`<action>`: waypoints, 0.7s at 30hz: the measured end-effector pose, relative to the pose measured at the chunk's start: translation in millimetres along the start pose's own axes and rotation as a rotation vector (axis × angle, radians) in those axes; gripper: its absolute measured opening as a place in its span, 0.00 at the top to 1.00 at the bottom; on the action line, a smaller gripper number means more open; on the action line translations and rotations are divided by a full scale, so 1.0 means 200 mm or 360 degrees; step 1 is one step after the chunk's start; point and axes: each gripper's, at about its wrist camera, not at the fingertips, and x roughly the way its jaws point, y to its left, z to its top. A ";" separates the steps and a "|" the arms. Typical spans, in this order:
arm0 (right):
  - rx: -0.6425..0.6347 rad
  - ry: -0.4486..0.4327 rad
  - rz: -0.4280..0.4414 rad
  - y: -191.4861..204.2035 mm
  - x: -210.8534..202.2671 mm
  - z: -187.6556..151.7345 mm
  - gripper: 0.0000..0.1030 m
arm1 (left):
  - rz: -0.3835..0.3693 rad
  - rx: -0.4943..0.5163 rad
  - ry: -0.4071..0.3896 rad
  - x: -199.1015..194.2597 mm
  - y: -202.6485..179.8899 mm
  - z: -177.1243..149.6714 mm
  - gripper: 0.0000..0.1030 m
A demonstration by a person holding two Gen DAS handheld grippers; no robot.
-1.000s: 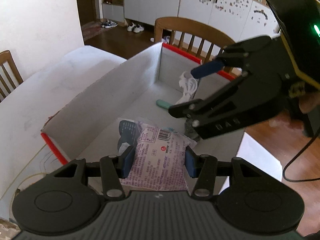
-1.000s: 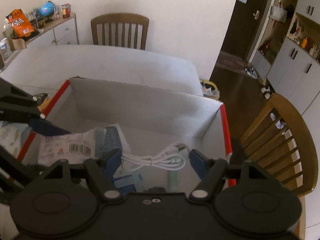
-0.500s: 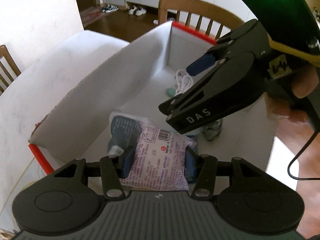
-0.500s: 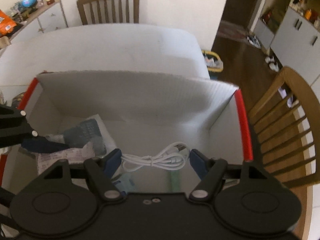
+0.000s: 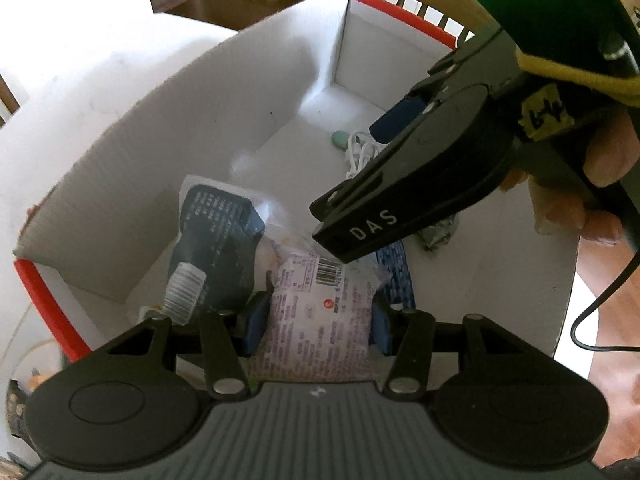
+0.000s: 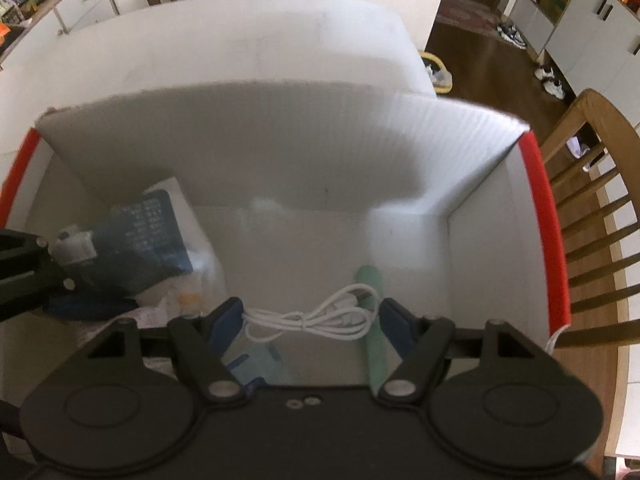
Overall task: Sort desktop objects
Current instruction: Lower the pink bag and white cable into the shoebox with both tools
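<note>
Left gripper (image 5: 320, 322) clamps a pink-white snack packet (image 5: 320, 312) between its blue pads, jaws partway closed on both packet sides, held over the inside of a white corrugated box (image 5: 160, 128) with red-taped edges. Packet shows a barcode and a small red round logo; the fine print is unreadable. Right gripper (image 6: 312, 318) holds a coiled white USB cable (image 6: 308, 316), jaws fairly wide with the bundle spanning pad to pad, also over the box interior. In the left wrist view the right gripper (image 5: 400, 184) crosses overhead, its black finger reading "DAS" in white, and a yellow sticker on its body carrying handwritten marks, maybe "64". A hand (image 5: 592, 184) grips it at right. On the box floor: dark blue spout pouch (image 5: 216, 240) with white cap and dense white print, illegible; blue printed wrapper (image 5: 394, 276) just beside the packet; crumpled foil wrapper (image 5: 436, 232) near the right wall; mint green stick (image 6: 372, 312) under the cable. Box sits on a white table (image 6: 240, 40). Wooden chair (image 6: 592, 216) beside the box's red edge.
</note>
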 end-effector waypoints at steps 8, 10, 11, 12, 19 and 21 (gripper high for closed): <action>0.0036 0.0030 -0.0001 -0.03 0.01 -0.02 0.26 | -0.0034 -0.0001 0.0035 0.01 -0.01 0.00 0.50; 0.0038 0.0009 0.0021 -0.04 0.00 -0.03 0.23 | -0.0044 -0.0013 0.0030 0.00 -0.01 0.00 0.49; 0.0043 0.0004 0.0023 -0.04 -0.01 -0.02 0.20 | -0.0048 -0.0022 0.0029 0.00 -0.01 0.00 0.49; 0.0048 -0.0004 0.0027 -0.04 -0.02 -0.02 0.18 | -0.0051 -0.0034 0.0028 0.00 0.00 0.00 0.47; 0.0068 -0.0054 0.0038 -0.07 -0.08 -0.06 0.14 | -0.0050 -0.0030 -0.0020 -0.06 -0.03 -0.01 0.31; 0.0068 -0.0060 0.0034 -0.07 -0.09 -0.07 0.14 | -0.0050 -0.0038 -0.0031 -0.07 -0.04 -0.02 0.31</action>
